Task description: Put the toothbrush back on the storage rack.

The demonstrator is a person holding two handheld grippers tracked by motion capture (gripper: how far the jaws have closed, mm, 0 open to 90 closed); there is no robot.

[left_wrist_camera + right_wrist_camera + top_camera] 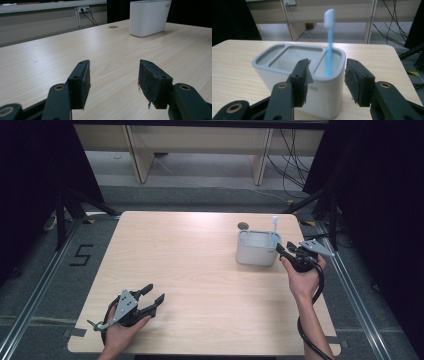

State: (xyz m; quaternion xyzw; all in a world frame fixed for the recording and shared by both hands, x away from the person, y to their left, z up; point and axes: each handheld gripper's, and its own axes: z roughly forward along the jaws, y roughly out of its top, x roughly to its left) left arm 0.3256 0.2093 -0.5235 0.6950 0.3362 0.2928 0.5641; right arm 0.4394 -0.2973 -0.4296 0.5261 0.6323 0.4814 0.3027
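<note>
The right gripper has its jaws apart, holding nothing, low in the right gripper view. Just past it stands a grey plastic holder box with three pockets. A thin blue toothbrush with a white head stands upright in its right pocket, at middle top.

The toothbrush has a light blue handle and a white head. The holder is white with a grey rim. The table is pale wood with fine grain. Both the left gripper and the right gripper are black, each with a grey plate.
</note>
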